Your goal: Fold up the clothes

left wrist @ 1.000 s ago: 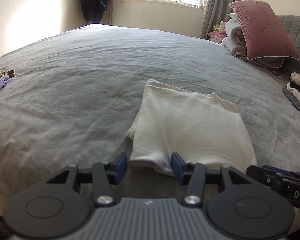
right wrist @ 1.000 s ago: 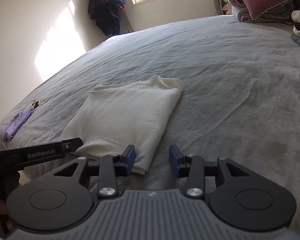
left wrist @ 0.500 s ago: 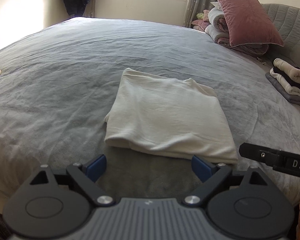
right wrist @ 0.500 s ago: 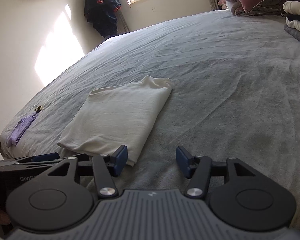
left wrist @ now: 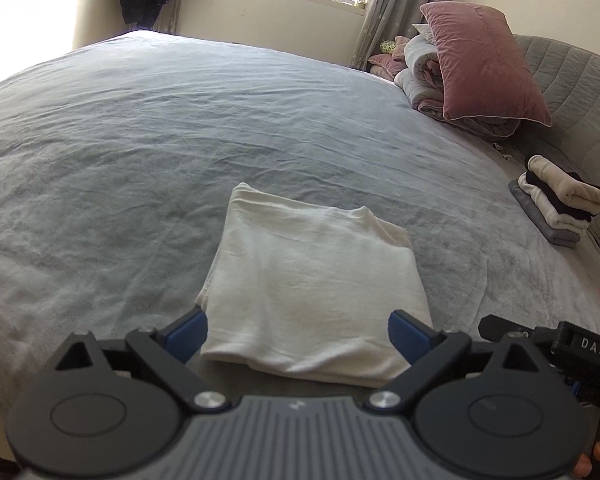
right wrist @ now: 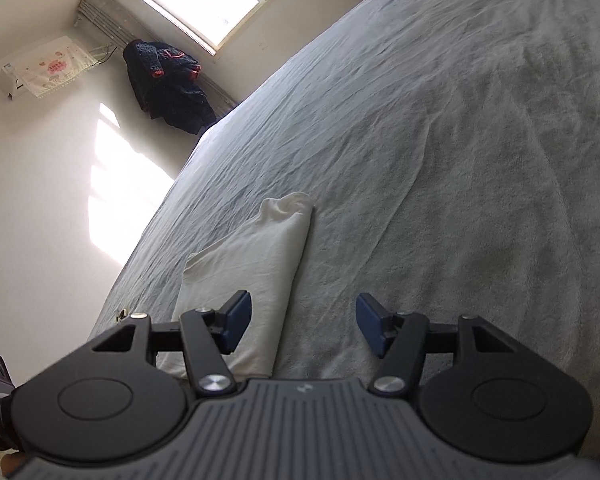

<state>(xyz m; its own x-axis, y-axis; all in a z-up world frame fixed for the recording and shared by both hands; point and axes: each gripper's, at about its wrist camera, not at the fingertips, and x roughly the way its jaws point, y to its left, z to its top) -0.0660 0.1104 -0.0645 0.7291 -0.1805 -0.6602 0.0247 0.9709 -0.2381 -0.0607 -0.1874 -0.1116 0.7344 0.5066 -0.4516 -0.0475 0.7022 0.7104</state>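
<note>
Left gripper (left wrist: 298, 334) has its jaws opening wide, straddling the near edge of a folded cream garment (left wrist: 312, 292) without pinching it. Right gripper (right wrist: 304, 328), jaws opening and empty, hovers at the garment's right side. The garment lies near the grey bed's (left wrist: 140, 160) front edge.

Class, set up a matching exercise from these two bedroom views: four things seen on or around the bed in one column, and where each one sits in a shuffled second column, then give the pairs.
Things:
1. folded cream garment
2. pink pillow
3. stack of folded clothes
4. dark jacket

Places:
A. hanging on the wall beside the window
B. at the bed's right edge, by the grey headboard
C. on top of rolled bedding
D. flat on the grey bedspread, just ahead of the left hand-held gripper

Pairs: 1-D, 2-C, 3-B, 4-A
</note>
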